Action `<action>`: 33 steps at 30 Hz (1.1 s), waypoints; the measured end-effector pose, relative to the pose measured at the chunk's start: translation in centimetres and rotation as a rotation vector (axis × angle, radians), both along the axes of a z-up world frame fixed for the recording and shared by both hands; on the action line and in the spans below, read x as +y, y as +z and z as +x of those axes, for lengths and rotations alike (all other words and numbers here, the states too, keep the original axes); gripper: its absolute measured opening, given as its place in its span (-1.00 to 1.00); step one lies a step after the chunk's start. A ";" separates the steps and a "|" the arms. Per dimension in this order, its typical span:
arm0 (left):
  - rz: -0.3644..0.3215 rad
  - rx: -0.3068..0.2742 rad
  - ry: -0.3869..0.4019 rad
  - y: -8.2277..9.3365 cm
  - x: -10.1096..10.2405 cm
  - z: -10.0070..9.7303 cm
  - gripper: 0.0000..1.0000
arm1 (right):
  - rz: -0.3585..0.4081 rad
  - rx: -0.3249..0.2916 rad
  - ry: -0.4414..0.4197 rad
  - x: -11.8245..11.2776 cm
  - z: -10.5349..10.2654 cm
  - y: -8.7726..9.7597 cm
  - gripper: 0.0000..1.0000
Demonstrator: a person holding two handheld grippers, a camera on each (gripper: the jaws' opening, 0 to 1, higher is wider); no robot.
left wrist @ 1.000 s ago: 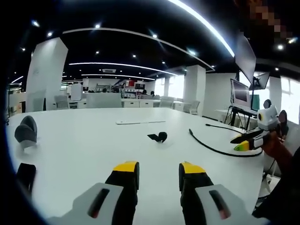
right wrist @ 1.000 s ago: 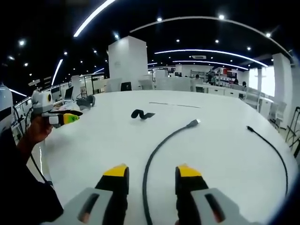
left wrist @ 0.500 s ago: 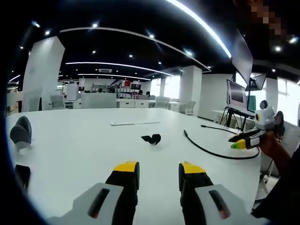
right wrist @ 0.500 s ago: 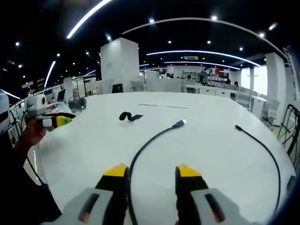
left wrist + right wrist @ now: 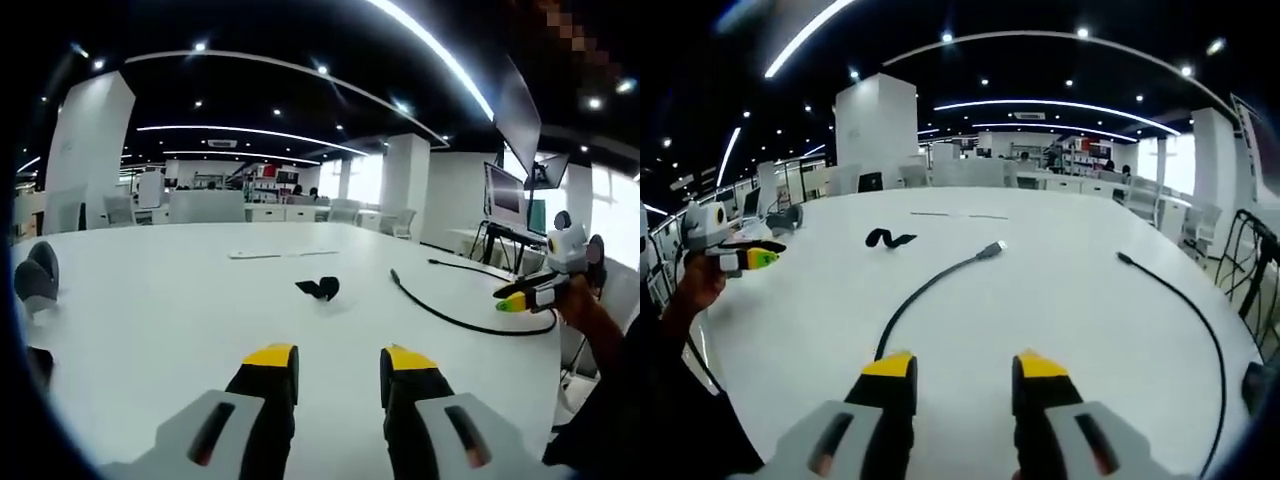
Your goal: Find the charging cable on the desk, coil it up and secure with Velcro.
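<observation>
A black charging cable point(image 5: 930, 290) lies on the white table point(image 5: 1060, 300). One plug point(image 5: 992, 248) points away from me and the cord curves back toward my right gripper point(image 5: 963, 367), which is open and empty just above the table. A second cable end point(image 5: 1123, 258) arcs around the right side. A black Velcro strap point(image 5: 888, 238) lies curled further back on the left. In the left gripper view the strap point(image 5: 318, 288) sits ahead of my open, empty left gripper point(image 5: 337, 358), with the cable point(image 5: 450, 318) to its right. Each gripper appears in the other's view point(image 5: 530, 295) point(image 5: 735, 255).
A grey rounded object point(image 5: 35, 275) rests near the table's left edge. A thin white strip point(image 5: 280, 254) lies further back on the table. Monitors on stands point(image 5: 510, 200) are to the right. A chair point(image 5: 1250, 260) stands beside the table edge.
Both cameras have panned a little, so the strap and cable have slid leftward in the right gripper view. The jaws of both grippers stay apart, and nothing on the table has moved.
</observation>
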State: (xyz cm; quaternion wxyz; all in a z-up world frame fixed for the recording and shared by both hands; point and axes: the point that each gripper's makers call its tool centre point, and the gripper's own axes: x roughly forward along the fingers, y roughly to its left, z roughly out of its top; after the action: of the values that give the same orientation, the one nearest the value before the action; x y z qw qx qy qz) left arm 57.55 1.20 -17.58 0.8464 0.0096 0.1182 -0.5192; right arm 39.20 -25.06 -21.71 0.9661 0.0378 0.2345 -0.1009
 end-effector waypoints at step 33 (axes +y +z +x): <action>0.022 0.011 -0.130 0.3 -6.8 -3.6 -0.34 | -0.014 -0.032 -0.106 -5.3 -2.2 0.8 -0.27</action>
State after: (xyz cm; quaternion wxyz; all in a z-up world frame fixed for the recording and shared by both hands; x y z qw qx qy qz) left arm 53.96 -5.60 -17.31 0.8100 0.0236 0.1276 -0.5719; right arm 36.99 -30.33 -20.89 0.9633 0.0451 0.2160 -0.1531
